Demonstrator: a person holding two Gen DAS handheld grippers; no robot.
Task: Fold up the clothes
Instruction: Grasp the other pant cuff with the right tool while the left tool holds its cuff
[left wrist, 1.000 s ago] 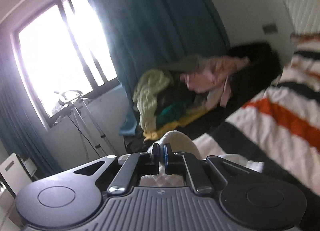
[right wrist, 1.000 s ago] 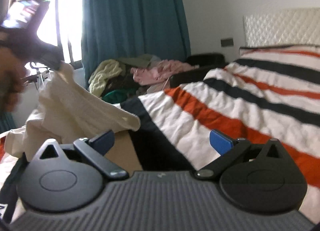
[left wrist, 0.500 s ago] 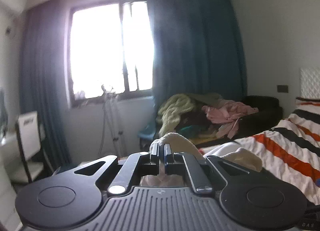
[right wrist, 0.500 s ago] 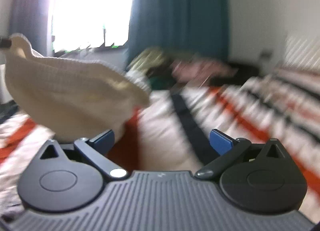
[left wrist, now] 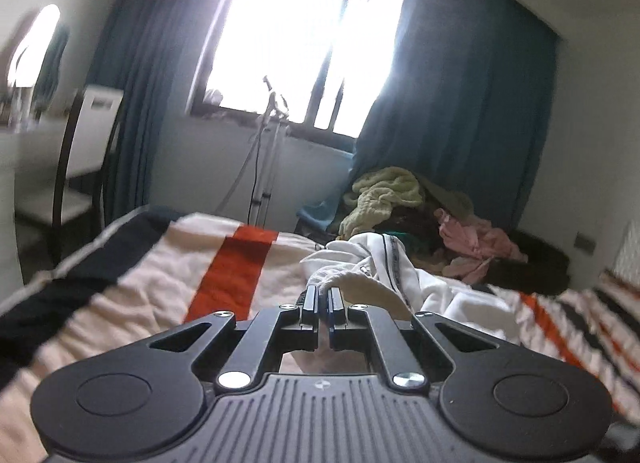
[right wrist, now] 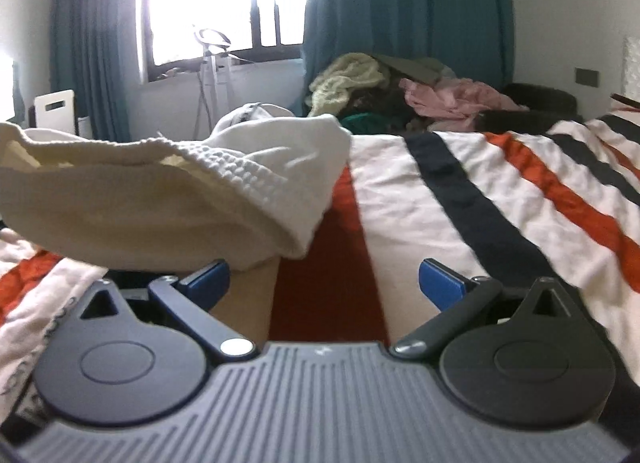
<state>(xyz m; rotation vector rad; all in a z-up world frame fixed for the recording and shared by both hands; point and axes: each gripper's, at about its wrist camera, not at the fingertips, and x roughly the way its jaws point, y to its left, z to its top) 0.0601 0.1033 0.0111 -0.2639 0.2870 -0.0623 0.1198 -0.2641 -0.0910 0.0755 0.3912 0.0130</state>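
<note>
Left gripper (left wrist: 323, 295): jaws are closed tight, and a fold of the cream knit garment (left wrist: 360, 287) is pinched between them.
Right gripper (right wrist: 324, 279): jaws are spread wide; nothing is held.
Cream knit garment (right wrist: 160, 191): held up over the striped bedspread (right wrist: 480, 191), left of the right gripper.
White garment (left wrist: 400, 263): crumpled on the bedspread just beyond.
Clothes pile (right wrist: 400, 91): heaped by the teal curtain (right wrist: 408, 3).

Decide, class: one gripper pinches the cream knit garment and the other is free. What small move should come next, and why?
Probably bring the open right gripper to the cream knit garment's hanging edge and grip it: the left gripper alone pinches it, so it droops over the striped bedspread.
</note>
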